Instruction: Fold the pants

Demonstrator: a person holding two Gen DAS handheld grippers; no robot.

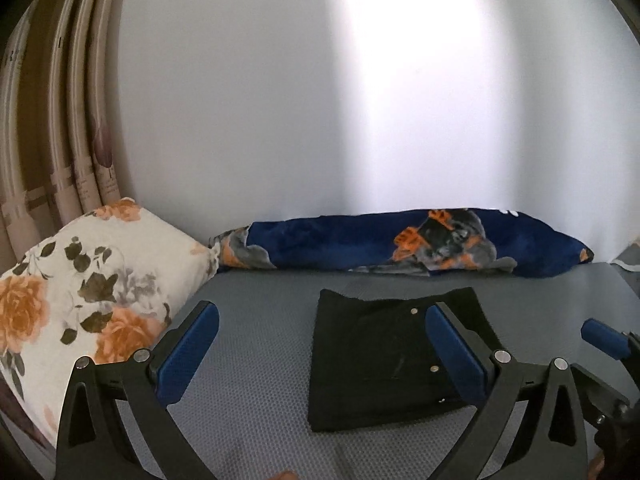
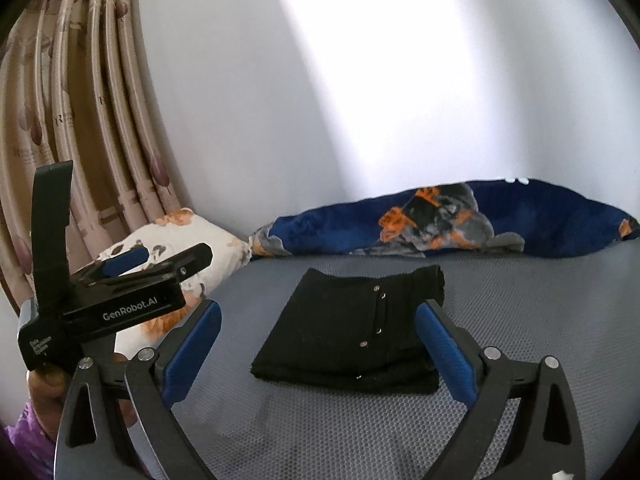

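The black pants [image 1: 384, 364] lie folded into a compact rectangle with small metal buttons on the grey textured bed surface [image 1: 256, 360]. My left gripper [image 1: 320, 310] hovers above and in front of them, jaws wide open, nothing between its blue pads [image 1: 188, 344]. In the right wrist view the pants [image 2: 352, 332] sit ahead of my right gripper [image 2: 319, 308], which is also open and empty. The left gripper [image 2: 120, 276] shows at that view's left, held by a hand [image 2: 44, 384]. One blue finger of the right gripper [image 1: 604, 338] shows at the left wrist view's right edge.
A floral pillow [image 1: 84, 292] lies at the left. A rolled blue blanket with orange and grey print [image 1: 420, 248] runs along the white wall [image 1: 320, 100] behind the pants. Beige curtains [image 1: 60, 120] hang at far left.
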